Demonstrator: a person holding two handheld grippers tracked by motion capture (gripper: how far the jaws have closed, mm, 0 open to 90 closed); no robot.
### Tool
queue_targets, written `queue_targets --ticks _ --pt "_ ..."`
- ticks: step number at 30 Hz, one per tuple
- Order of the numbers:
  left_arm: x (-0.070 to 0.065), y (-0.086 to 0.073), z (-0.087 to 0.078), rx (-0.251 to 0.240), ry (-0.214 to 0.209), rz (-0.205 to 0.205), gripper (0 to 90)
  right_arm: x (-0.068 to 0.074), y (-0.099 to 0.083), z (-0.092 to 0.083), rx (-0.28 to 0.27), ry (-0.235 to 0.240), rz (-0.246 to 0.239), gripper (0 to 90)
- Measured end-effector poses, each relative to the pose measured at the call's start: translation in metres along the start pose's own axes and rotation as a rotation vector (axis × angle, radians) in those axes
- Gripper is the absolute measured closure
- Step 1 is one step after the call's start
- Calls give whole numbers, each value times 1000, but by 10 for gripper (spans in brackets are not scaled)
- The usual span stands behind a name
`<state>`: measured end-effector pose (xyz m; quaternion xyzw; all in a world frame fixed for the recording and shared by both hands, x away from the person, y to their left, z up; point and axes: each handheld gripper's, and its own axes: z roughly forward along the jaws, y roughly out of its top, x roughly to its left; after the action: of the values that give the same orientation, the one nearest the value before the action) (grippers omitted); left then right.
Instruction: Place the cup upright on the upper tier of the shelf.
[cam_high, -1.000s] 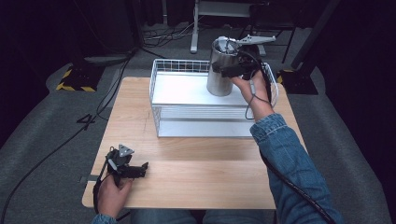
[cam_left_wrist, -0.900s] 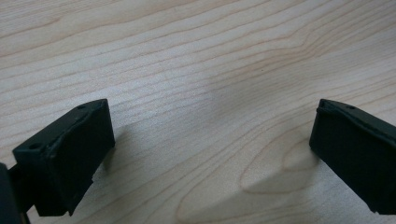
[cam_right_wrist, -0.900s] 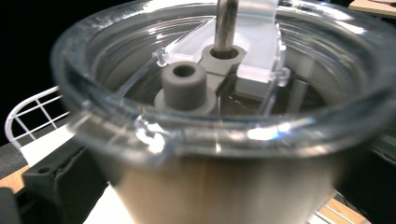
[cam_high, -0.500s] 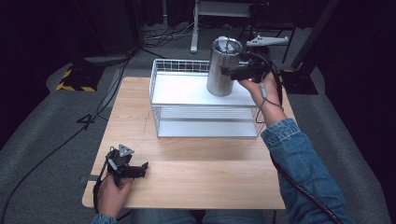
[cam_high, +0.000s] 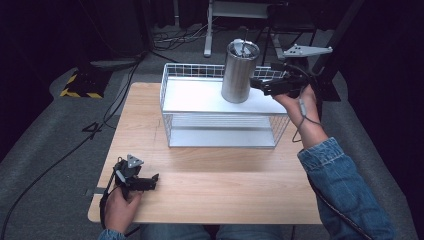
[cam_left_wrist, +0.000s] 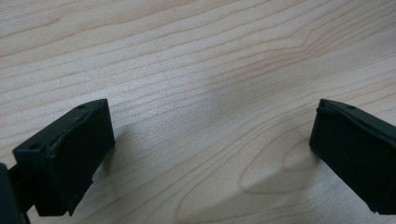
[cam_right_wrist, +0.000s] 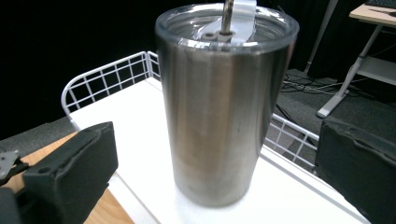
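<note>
A tall brushed-steel tumbler with a clear plastic lid (cam_high: 240, 71) stands upright on the white top shelf of a white wire rack (cam_high: 190, 97), toward the shelf's far right part, and the rack itself sits at the far side of a pale wooden table (cam_high: 215, 185); a thin metal straw pokes up through the lid (clearest in the right gripper view, where the tumbler (cam_right_wrist: 225, 102) rises between the two black jaws); the right gripper (cam_high: 257, 85), held in a hand whose blue denim sleeve (cam_high: 345, 190) comes in from the near right, sits just beside the tumbler on its right, at about mid-height; its jaws are spread wide, one on either side of the steel wall and both clear of it, so nothing is pinched; a grey three-cornered plate rides on top of that gripper, and its cable loops down past the wrist; well apart from all this, the left gripper (cam_high: 150, 181) rests low on the near left part of the table, held in the person's other hand; in the left gripper view its jaws stand far apart over bare wood grain, with their shadows lying on the boards; around the table the floor is grey carpet (cam_high: 45, 135), with dark cables trailing across it.
</note>
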<state>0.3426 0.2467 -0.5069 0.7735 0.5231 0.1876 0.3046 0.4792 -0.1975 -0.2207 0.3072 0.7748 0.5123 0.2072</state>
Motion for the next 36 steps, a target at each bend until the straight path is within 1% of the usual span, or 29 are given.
queue_targets --ticks 1,2,4,5,6,7,8,10,12,14,15,18,21,22,23,26,29,30,32,33,35,36 --pt "0 0 0 0 0 0 3 1 -3 -7 2 1 -6 0" --pt "0 0 0 0 0 0 3 1 -5 -10 1 2 -12 0" --pt "0 0 0 0 0 0 3 1 -7 -13 -1 4 -11 0" --pt "0 0 0 0 0 0 3 2 -11 -21 -1 7 -13 0" --pt "0 0 0 0 0 0 3 2 -11 -21 -1 7 -13 0" --pt "0 0 0 0 0 0 3 2 -15 -28 -3 10 -11 0" --pt "0 0 0 0 0 0 3 2 -15 -28 -3 10 -11 0" --pt "0 0 0 0 0 0 3 1 -21 -37 -2 9 -13 0" --pt "0 0 0 0 0 0 3 1 -23 -39 0 6 -16 0" --pt "0 0 0 0 0 0 3 1 -27 -44 6 1 -17 0" --pt "0 0 0 0 0 0 3 1 -32 -49 16 0 -18 1" --pt "0 0 0 0 0 0 3 1 -36 -53 21 0 -18 2" --pt "0 0 0 1 0 0 3 1 -44 -59 32 -3 -25 2" --pt "0 0 0 1 1 0 3 1 -49 -62 41 -7 -22 2" --pt "0 0 0 2 1 0 3 1 -49 -62 41 -7 -22 2" --pt "0 0 0 2 0 1 3 2 -57 -65 54 -13 -25 2" --pt "0 0 0 1 1 0 3 2 -66 -68 74 -19 -27 2" --pt "0 0 0 2 1 0 3 3 -74 -69 86 -21 -29 2" --pt "0 0 0 1 1 0 3 3 -77 -69 90 -23 -30 2" --pt "0 0 0 1 1 1 3 3 -84 -69 101 -28 -31 2" --pt "0 0 0 1 1 1 3 2 -92 -69 117 -34 -26 2" --pt "0 0 0 1 1 0 3 2 -92 -69 117 -34 -26 2"
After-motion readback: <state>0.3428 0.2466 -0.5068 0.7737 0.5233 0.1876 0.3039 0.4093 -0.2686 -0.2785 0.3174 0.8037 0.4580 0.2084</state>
